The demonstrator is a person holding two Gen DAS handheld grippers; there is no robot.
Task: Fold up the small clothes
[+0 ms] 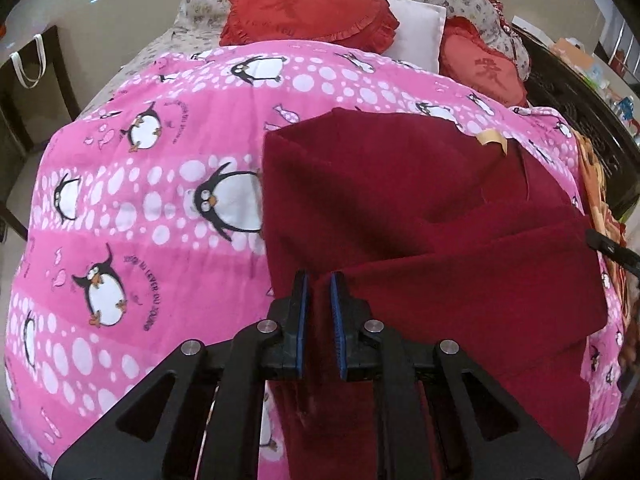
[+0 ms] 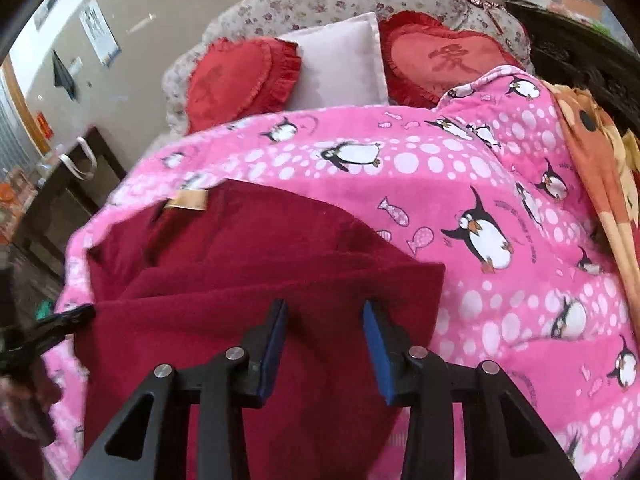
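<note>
Two tongs work over one dark red garment (image 1: 400,200) that lies on a pink penguin-print blanket (image 1: 140,208) spread across a bed. In the left wrist view, the left tongs (image 1: 319,280) have their blue pads drawn close together, pinching a raised fold of the red cloth between them; the fabric runs down between the fingers towards the camera. A near layer of the garment is lifted and doubled over the part that lies flat behind it. A small tan label (image 1: 494,138) shows at the garment's far edge. At the right border of this view a black fingertip of the other tongs touches the cloth's edge.

In the right wrist view, the right tongs (image 2: 325,308) stand with their pads well apart, over the red garment (image 2: 248,248), and nothing is clamped between them. The left tongs appear blurred at the left edge, meeting the cloth's corner. The tan label (image 2: 187,200) sits at the far left of the garment.

Beyond the blanket (image 2: 480,184) lie two red heart-shaped cushions (image 2: 236,80) with a white pillow (image 2: 340,64) between them, and an orange patterned cloth (image 2: 600,168) lies along the blanket's right side.
</note>
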